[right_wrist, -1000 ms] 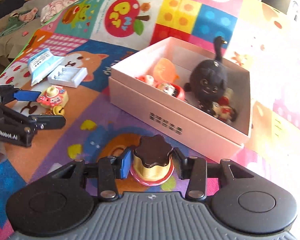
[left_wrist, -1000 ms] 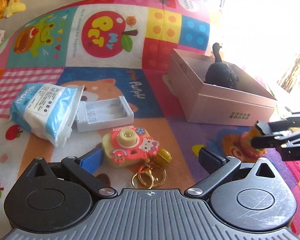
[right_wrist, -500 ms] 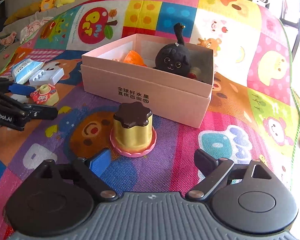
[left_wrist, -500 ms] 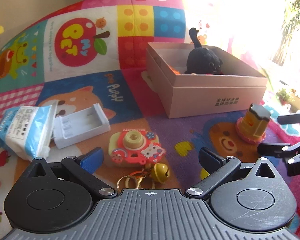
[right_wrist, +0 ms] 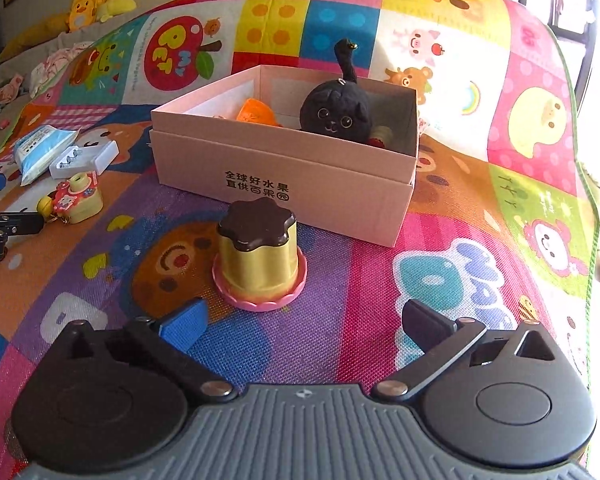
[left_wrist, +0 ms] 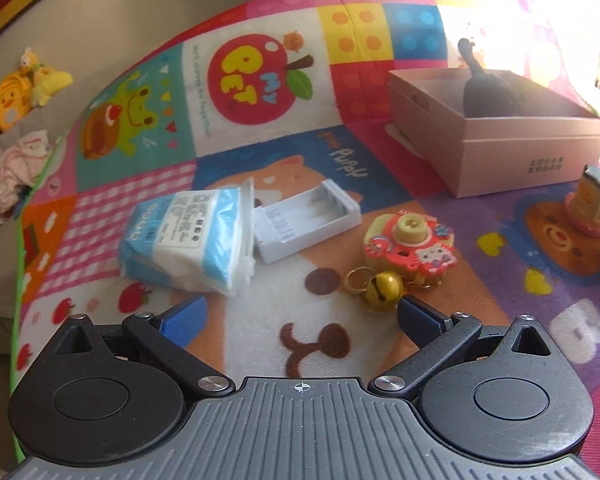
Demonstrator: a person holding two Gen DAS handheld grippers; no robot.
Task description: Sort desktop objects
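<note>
Pink-based pudding toy (right_wrist: 259, 256) stands at frame centre, just before the box (right_wrist: 284, 178); the right hand-held gripper (right_wrist: 302, 320) gapes wide and empty, as does the left (left_wrist: 300, 316). Its tall shape could tip if one finger clips it first

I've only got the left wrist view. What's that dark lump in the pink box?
Observer: A black plush cat, its face toward the right wrist camera.
Operator: Anything else inside?
Observer: An orange toy lies in the box, left of the cat in that view.
Operator: Is the right gripper on the pudding toy?
Observer: No. The right gripper has its jaws opening with nothing between them; the pudding toy stands free on the mat, just ahead of the fingers.
</note>
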